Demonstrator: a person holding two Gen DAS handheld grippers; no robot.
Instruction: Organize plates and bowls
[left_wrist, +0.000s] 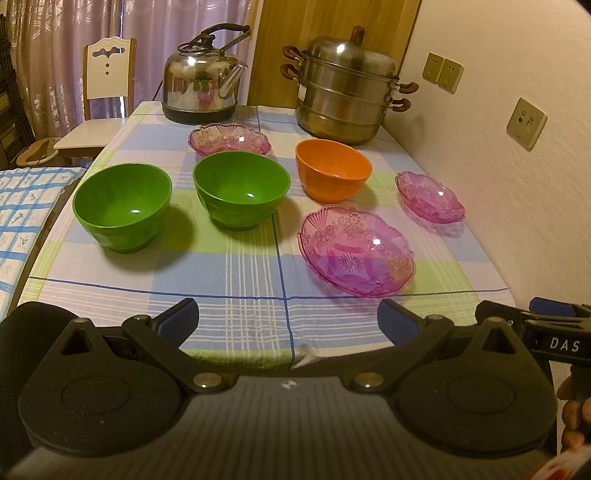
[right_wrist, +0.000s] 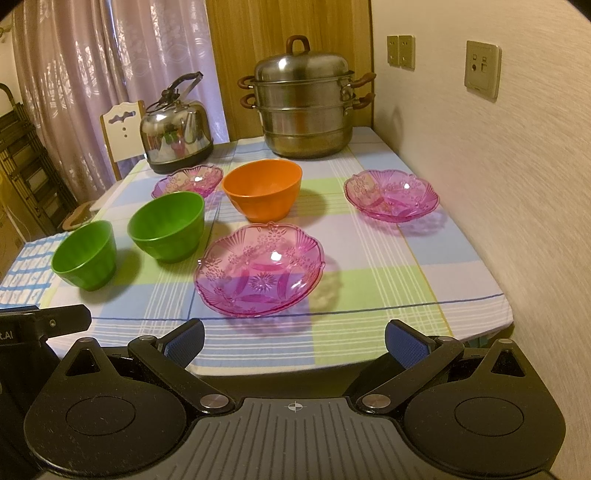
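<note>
Both claws are spread wide and empty at the near desk edge: left claw (left_wrist: 288, 321), right claw (right_wrist: 293, 341). The nearest pink plate (right_wrist: 260, 271) sits just above centre in the right wrist view, dead ahead of the right claw, but lower right of centre for the left, so the right looks nearer. Green bowls (left_wrist: 122, 208) (left_wrist: 242, 190) sit centre-left; the orange bowl (left_wrist: 333, 170) and two more pink plates (left_wrist: 430, 197) (left_wrist: 229, 139) lie further back.

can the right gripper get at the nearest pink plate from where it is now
Probably yes. The right gripper is open, and only bare tablecloth lies between it and the nearest pink plate.
</note>
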